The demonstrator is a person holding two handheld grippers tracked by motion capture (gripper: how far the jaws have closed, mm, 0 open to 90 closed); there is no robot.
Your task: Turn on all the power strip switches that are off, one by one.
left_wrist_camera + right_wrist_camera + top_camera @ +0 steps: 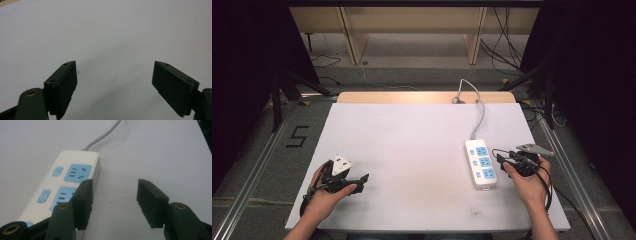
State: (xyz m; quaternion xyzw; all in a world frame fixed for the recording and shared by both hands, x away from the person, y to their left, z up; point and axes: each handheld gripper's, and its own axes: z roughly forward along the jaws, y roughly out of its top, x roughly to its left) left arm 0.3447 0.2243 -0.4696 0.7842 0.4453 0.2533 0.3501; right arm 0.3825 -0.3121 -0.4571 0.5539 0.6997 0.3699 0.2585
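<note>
A white power strip (481, 163) with three light-blue sockets lies on the right side of the white table (412, 135). Its grey cable (478, 117) runs off over the far edge. My right gripper (498, 155) sits just right of the strip, pointing left at it, open and empty. In the right gripper view, the power strip (72, 177) lies under and beyond the left jaw, and the right gripper (115, 182) has only bare table in its gap. My left gripper (361, 181) rests near the front left, open, pointing right. In its own view the left gripper (115, 65) faces plain tabletop.
A wooden strip (412, 97) borders the table's far edge. Metal rails (262, 155) run along both sides of the table. On the floor to the left is a black "5" mark (297, 136). Loose cables (507, 45) and a light wooden frame stand at the back.
</note>
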